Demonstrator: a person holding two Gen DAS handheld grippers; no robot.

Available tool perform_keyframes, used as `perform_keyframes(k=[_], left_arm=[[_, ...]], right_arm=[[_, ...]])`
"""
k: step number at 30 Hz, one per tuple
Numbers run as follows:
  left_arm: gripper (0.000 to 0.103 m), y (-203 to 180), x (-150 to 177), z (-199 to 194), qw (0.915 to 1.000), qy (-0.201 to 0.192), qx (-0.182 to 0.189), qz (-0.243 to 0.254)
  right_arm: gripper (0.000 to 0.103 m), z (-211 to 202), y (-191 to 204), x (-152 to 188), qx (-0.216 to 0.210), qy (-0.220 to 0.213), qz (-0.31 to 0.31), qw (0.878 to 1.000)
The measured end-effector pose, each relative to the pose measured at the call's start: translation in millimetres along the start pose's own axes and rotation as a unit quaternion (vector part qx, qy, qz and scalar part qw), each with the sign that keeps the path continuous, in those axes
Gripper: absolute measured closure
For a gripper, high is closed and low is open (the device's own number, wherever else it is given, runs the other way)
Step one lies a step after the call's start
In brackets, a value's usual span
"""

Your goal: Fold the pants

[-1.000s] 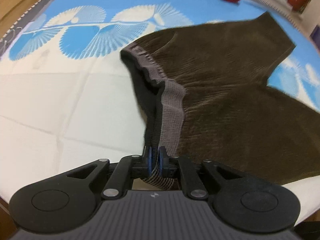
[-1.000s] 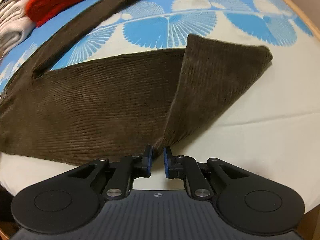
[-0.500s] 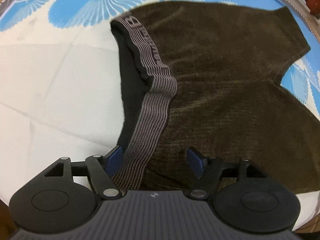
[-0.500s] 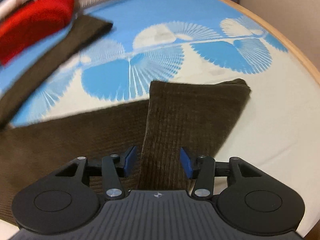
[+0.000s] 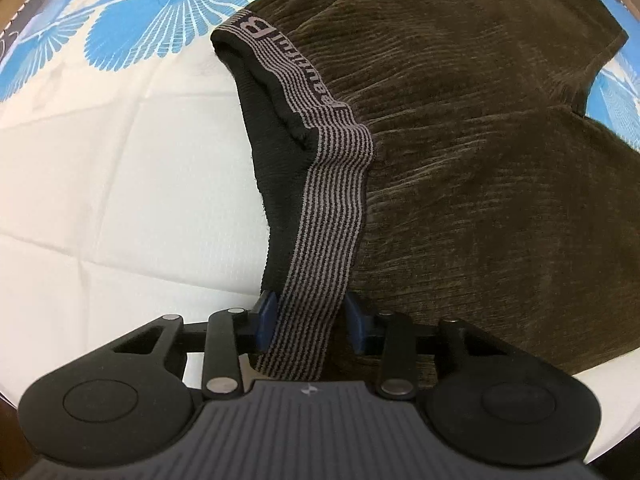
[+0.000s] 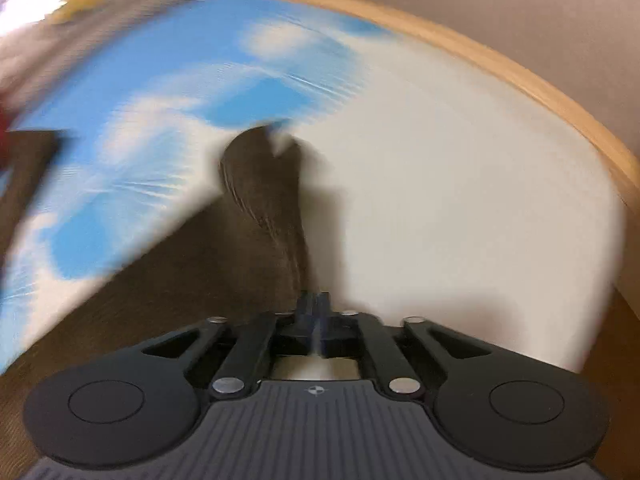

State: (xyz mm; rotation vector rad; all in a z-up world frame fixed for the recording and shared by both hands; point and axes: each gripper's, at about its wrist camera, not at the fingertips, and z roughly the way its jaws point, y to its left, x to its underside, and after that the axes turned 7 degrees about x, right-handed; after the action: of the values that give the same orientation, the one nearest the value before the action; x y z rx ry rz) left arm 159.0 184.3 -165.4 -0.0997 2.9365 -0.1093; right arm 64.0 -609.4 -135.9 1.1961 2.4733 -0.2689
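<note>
Dark brown corduroy pants (image 5: 480, 128) lie on a bed with a blue and white sheet (image 5: 100, 160). Their grey striped waistband (image 5: 324, 208) runs down between the fingers of my left gripper (image 5: 310, 322), whose jaws stand apart around it without pinching it. In the blurred right wrist view my right gripper (image 6: 316, 312) is shut on the hem end of a pant leg (image 6: 268, 200), which rises lifted and folded in front of it.
The bed's wooden rim (image 6: 520, 76) curves along the right, with a beige wall behind it. White sheet (image 6: 460, 220) lies right of the lifted leg. The other pant leg (image 6: 32, 168) shows at far left.
My left gripper let go of the waistband and its jaws have since narrowed around it. My right gripper opened, closed on the leg hem and is moving fast with it.
</note>
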Motion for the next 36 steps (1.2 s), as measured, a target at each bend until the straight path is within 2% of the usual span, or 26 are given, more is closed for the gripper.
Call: perform_keyframes(k=[2, 3, 4, 5, 6, 8, 9, 12, 13, 14, 15, 16, 17, 18, 19, 20, 23, 25, 27, 29, 30, 31, 34, 36], left_arm=[[0.053, 2.9, -0.5, -0.9, 0.9999, 0.0, 0.011, -0.006], [0.051, 4.1, -2.0, -0.8, 0.9998, -0.001, 0.016, -0.01], [0.047, 5.1, -3.1, -1.6, 0.9997, -0.002, 0.021, -0.015], [0.044, 5.6, -3.9, -2.9, 0.9994, -0.003, 0.026, -0.021], [0.042, 5.6, -4.3, -3.5, 0.9992, -0.004, 0.029, -0.027], [0.039, 4.8, -4.9, -2.4, 0.9989, -0.004, 0.032, -0.033], [0.039, 4.2, -4.8, -1.5, 0.999, -0.003, 0.03, -0.032], [0.041, -0.9, -3.3, 0.3, 0.9996, -0.002, 0.022, -0.018], [0.051, -3.1, -2.1, 0.1, 0.9998, -0.004, 0.015, -0.009], [0.061, -4.7, -1.2, 1.1, 1.0, -0.005, 0.001, 0.004], [0.063, -4.3, -0.4, 1.2, 0.9999, -0.007, 0.0, 0.011], [0.071, -2.9, -0.1, 0.2, 0.9999, -0.01, 0.001, 0.014], [0.078, -1.6, 0.2, -1.8, 0.9998, -0.014, 0.0, 0.017], [0.08, 0.0, 0.3, -4.5, 0.9997, -0.017, 0.002, 0.016], [0.096, 1.5, 1.2, -8.8, 0.9996, -0.023, 0.001, 0.015], [0.099, 2.3, 1.9, -13.0, 0.9994, -0.029, -0.007, 0.019], [0.099, 4.6, 9.2, -29.3, 0.9983, -0.048, 0.011, 0.032], [0.1, 6.0, 15.7, -36.4, 0.9974, -0.054, 0.017, 0.045], [0.103, 9.5, 23.1, -39.6, 0.997, -0.051, 0.017, 0.055], [0.103, 19.2, 28.2, -33.9, 0.9968, -0.034, -0.028, 0.067], [0.103, 26.3, 30.1, -33.0, 0.9968, -0.03, -0.041, 0.062], [0.103, 34.3, 30.0, -35.2, 0.9976, -0.034, -0.038, 0.047], [0.103, 53.4, 22.6, -54.0, 0.9965, -0.082, 0.015, -0.008], [0.102, 55.2, 17.7, -62.3, 0.992, -0.102, 0.068, -0.03]], right_arm=[[0.099, 20.0, -33.7, 3.5, -0.074, 0.067, 0.054, 0.994], [0.099, 25.7, -47.4, 4.9, -0.102, 0.083, 0.085, 0.988], [0.099, 27.2, -59.2, 4.4, -0.118, 0.08, 0.114, 0.983], [0.095, 25.2, -67.0, 3.2, -0.125, 0.066, 0.133, 0.981], [0.089, 23.7, -72.8, 1.2, -0.128, 0.049, 0.145, 0.98], [0.058, 28.6, -78.5, -3.8, -0.121, 0.033, 0.162, 0.979], [0.056, 30.2, -79.2, -4.4, -0.12, 0.036, 0.169, 0.978], [0.057, 40.1, -71.5, -5.0, -0.112, 0.05, 0.183, 0.975], [0.062, 43.6, -68.0, -6.7, -0.107, 0.053, 0.177, 0.977], [0.077, 45.6, -63.4, -7.8, -0.096, 0.052, 0.165, 0.98], [0.088, 45.5, -57.6, -6.3, -0.081, 0.047, 0.151, 0.984], [0.094, 44.2, -52.4, -6.2, -0.069, 0.04, 0.137, 0.987], [0.096, 41.5, -48.5, -6.6, -0.066, 0.033, 0.131, 0.989], [0.096, 39.3, -44.6, -8.5, -0.063, 0.024, 0.13, 0.989], [0.097, 31.4, -44.1, -9.7, -0.064, 0.008, 0.132, 0.989], [0.098, 21.9, -45.2, -10.7, -0.068, -0.011, 0.139, 0.988], [0.098, -4.4, -47.1, -11.5, -0.062, -0.059, 0.13, 0.988], [0.098, -14.1, -48.5, -9.1, -0.06, -0.075, 0.116, 0.989], [0.098, -15.4, -52.6, -5.3, -0.049, -0.072, 0.104, 0.991], [0.098, -11.1, -62.0, -1.1, -0.032, -0.052, 0.11, 0.992], [0.098, -8.9, -65.7, -0.6, -0.024, -0.044, 0.116, 0.992], [0.098, -4.5, -67.3, -1.6, -0.022, -0.038, 0.12, 0.992], [0.095, 0.5, -60.9, -1.2, -0.02, -0.024, 0.102, 0.994], [0.092, -5.7, -52.0, -1.8, 0.011, -0.05, 0.078, 0.996]])
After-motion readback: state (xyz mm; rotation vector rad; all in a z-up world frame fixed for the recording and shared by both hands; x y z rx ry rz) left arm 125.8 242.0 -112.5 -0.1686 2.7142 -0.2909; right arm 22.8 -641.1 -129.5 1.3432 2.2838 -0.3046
